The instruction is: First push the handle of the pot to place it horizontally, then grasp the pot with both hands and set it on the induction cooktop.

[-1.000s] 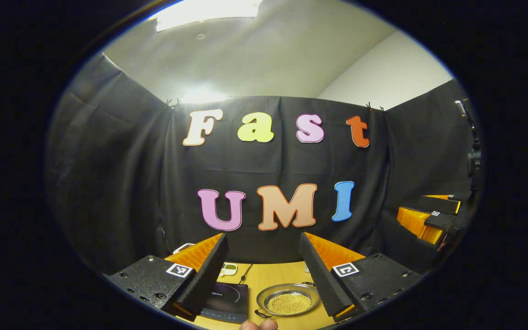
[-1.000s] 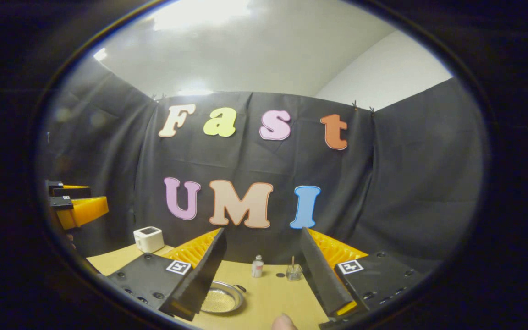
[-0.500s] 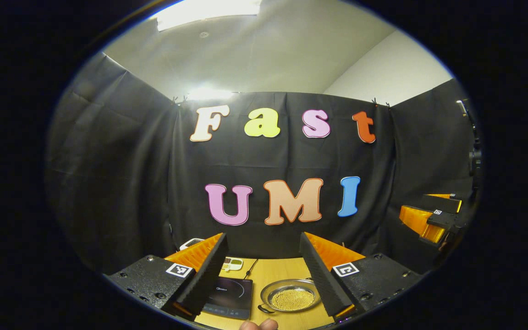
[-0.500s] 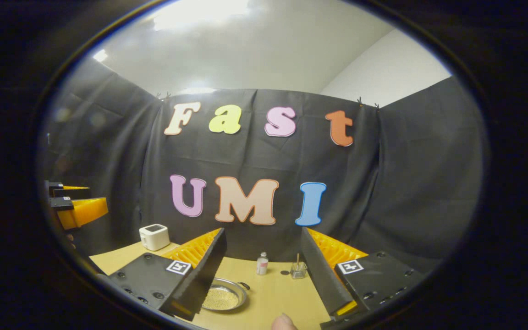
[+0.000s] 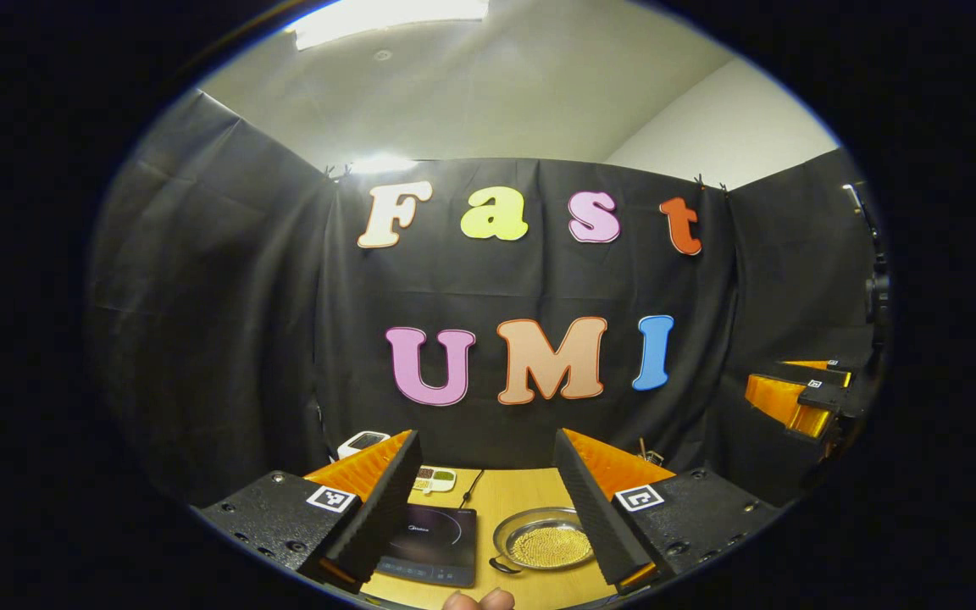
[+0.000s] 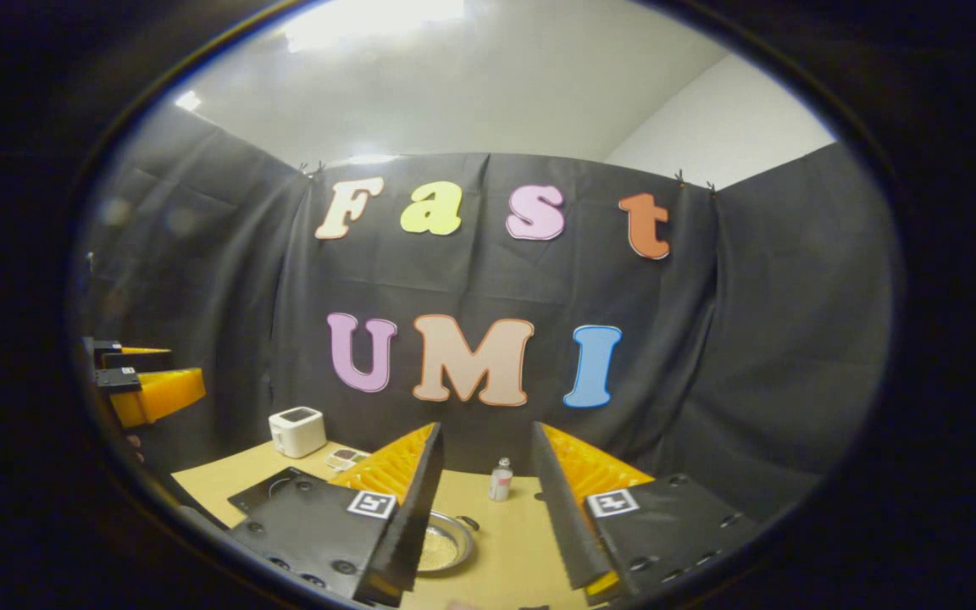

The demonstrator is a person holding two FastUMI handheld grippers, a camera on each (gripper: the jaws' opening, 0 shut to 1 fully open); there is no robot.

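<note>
On the desk (image 5: 522, 496) the pot (image 5: 543, 544) is sitting beside the cooktop (image 5: 433, 542), both hand-held grippers hovering wide; nudge its handle gently.

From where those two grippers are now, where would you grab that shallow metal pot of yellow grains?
Probably by the two small dark loop handles on opposite rim sides of the shallow metal pot, one gripper each. The near-left handle shows in the left gripper view, the far-right handle in the right. The low, wide, loaded bowl suits level sideways approaches.
</note>
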